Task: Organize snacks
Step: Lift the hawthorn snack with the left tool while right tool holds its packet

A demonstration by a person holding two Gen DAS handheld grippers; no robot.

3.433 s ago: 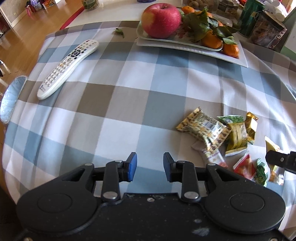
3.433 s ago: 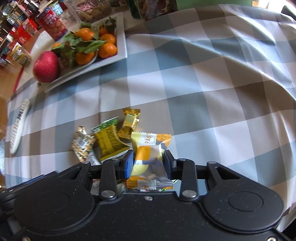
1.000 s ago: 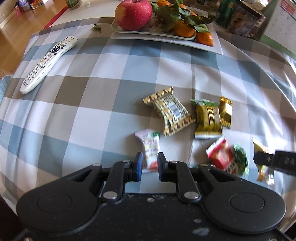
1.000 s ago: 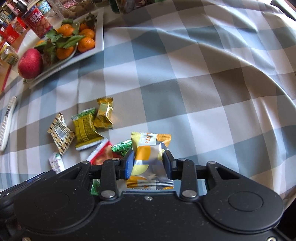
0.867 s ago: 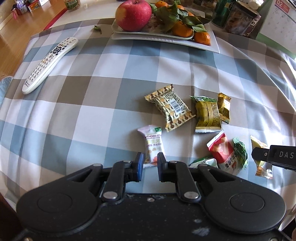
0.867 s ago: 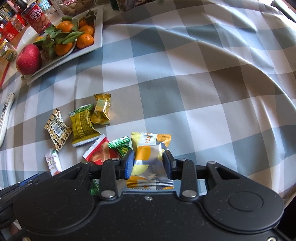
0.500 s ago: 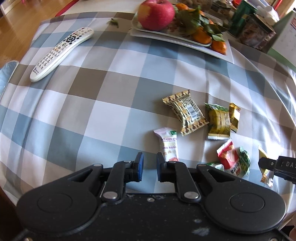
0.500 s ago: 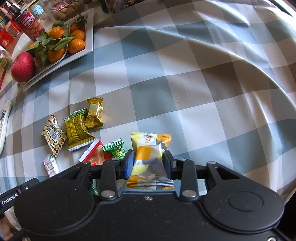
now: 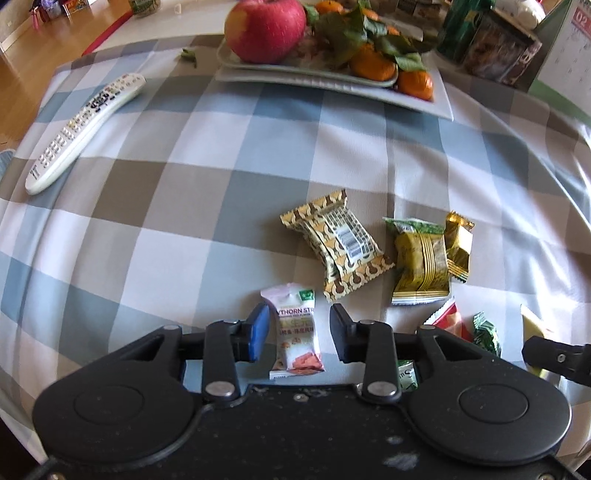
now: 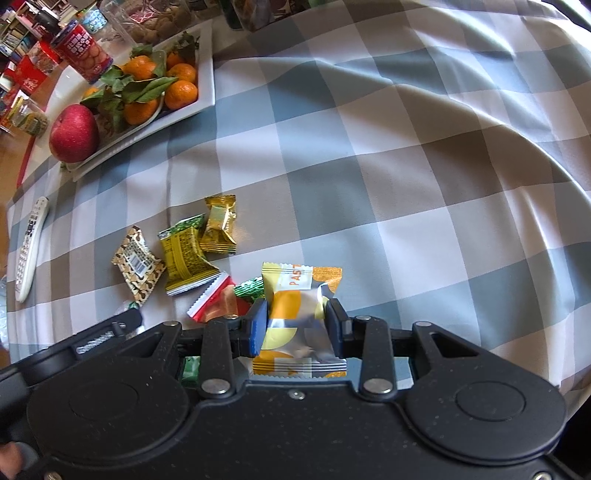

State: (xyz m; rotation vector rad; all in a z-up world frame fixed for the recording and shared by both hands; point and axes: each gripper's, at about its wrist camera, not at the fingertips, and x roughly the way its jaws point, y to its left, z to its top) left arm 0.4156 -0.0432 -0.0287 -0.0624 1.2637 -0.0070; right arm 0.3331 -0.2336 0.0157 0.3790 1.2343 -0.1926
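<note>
A pink-and-white hawthorn strip packet (image 9: pixel 295 328) lies flat on the checked tablecloth (image 9: pixel 155 258) between the blue pads of my left gripper (image 9: pixel 297 330). Its jaws are opening and neither pad touches the packet. My right gripper (image 10: pixel 295 320) is shut on a yellow, orange and silver pastry packet (image 10: pixel 300 295), held above the cloth. To its left lie a brown-gold patterned packet (image 10: pixel 138 264), a green-yellow packet (image 10: pixel 184 254), a gold candy (image 10: pixel 219 225), a red packet (image 10: pixel 218 302) and a green candy (image 10: pixel 251 288).
A white remote (image 9: pixel 81 129) lies at the far left. A white tray (image 9: pixel 441 107) with a red apple (image 9: pixel 266 29) and leafy oranges stands at the back. Tins and boxes (image 9: pixel 495 48) crowd the back right. The cloth to the right of the right gripper is bare.
My left gripper, shut before, has drawn nearer to the cloth and spread its jaws either side of the hawthorn packet. The right gripper keeps its hold on the pastry packet.
</note>
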